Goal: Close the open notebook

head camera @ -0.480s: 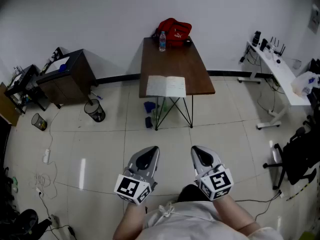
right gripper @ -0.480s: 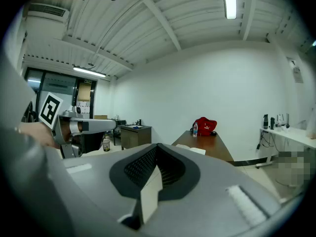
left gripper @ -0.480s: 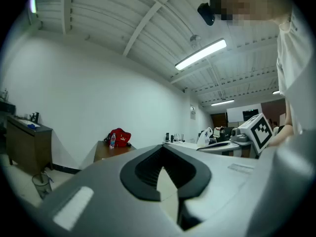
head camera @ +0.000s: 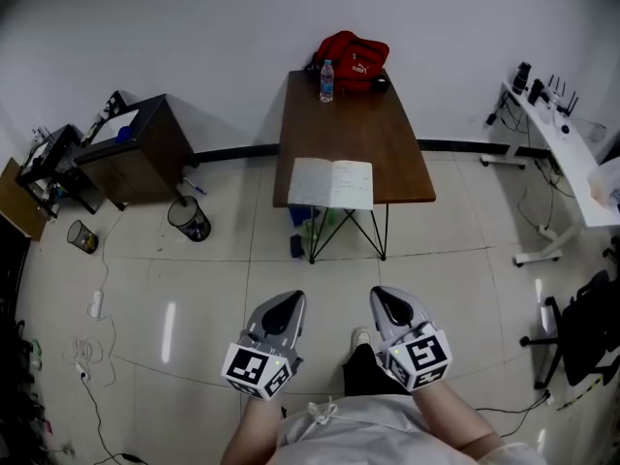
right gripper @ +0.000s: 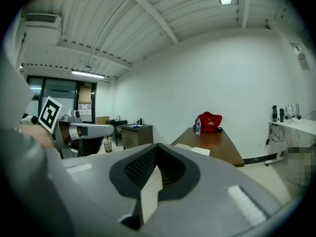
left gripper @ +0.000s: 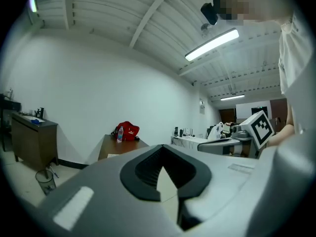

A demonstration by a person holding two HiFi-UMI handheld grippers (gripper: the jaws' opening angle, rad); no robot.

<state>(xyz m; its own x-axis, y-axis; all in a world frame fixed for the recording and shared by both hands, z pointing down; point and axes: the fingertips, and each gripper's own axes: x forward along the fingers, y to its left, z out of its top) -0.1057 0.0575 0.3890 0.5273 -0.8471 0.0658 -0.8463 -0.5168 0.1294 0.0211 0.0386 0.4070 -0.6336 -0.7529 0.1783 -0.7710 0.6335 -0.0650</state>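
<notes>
An open notebook (head camera: 332, 183) with white pages lies flat at the near edge of a brown table (head camera: 358, 129); it also shows faintly as the notebook (right gripper: 193, 149) in the right gripper view. At the table's far end stand a red bag (head camera: 355, 58) and a water bottle (head camera: 326, 80). My left gripper (head camera: 281, 313) and right gripper (head camera: 387, 306) hover side by side over the tiled floor, well short of the table. Both are shut and hold nothing. Seen from its own camera, the left gripper (left gripper: 164, 148) has its jaws meeting, and so does the right gripper (right gripper: 157, 146).
A dark cabinet (head camera: 136, 148) and a wire bin (head camera: 189, 218) stand left of the table. On the right are a white desk (head camera: 562, 153) and a black chair (head camera: 586, 332). Small items (head camera: 300, 231) sit under the table. Cables lie on the floor at the left.
The table and notebook have shifted lower and rightward in the head view and look slightly nearer. Both grippers keep their places, still shut.
</notes>
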